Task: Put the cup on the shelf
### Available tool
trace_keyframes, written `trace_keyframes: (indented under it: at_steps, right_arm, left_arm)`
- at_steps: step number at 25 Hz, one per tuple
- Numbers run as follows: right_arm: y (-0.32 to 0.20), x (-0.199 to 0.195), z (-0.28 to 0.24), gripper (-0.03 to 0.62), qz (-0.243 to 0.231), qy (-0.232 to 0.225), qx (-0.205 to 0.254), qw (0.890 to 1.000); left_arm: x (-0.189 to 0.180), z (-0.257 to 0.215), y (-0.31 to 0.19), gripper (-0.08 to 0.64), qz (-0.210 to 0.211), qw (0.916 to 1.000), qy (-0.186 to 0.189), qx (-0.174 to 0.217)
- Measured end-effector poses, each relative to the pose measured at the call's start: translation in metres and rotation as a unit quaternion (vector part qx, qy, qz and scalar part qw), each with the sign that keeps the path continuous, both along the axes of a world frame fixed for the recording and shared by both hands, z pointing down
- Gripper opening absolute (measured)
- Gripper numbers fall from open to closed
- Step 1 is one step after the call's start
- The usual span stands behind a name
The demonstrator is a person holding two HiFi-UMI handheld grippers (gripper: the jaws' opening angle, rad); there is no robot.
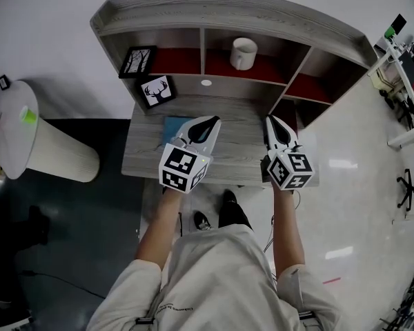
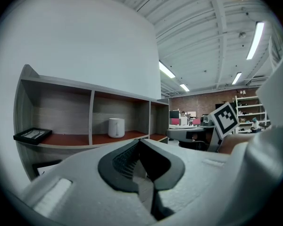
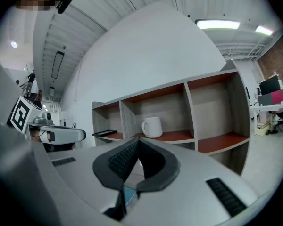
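Cup (image 1: 244, 52) stands in the shelf's (image 1: 228, 12) middle bay. Left gripper (image 1: 210, 121) and right gripper (image 1: 272, 119) have their jaws closed on nothing, and the left half hides a blue object (image 1: 170, 127).

The left gripper's (image 2: 139, 143) jaws meet at their tips with nothing between them. Beyond them stands a wooden shelf (image 2: 91, 118). A white cup (image 2: 116, 127) sits upright in its middle compartment, and a black picture frame (image 2: 32, 135) lies in the left one. A marker cube (image 2: 225, 118) shows at right.
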State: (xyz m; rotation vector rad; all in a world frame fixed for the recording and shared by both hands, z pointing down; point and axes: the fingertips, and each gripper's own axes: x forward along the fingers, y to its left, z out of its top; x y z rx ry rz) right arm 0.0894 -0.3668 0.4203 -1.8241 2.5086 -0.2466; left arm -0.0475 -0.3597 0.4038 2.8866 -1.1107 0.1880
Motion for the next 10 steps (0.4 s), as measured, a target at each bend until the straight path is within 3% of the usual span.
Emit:
trace_keyframes:
  at_steps: [6,10]
  right_arm:
    - [0.009,0.004,0.001,0.015,0.005,-0.001,0.001,1.000]
    - [0.015,0.008,0.004,0.015,0.020,0.052,0.002,0.998]
  left_arm:
    - [0.000,0.001,0.010,0.009,-0.002,1.0000,0.006,-0.002]
    - [-0.005,0.003,0.016,0.009,-0.007,0.9999,0.013,-0.009]
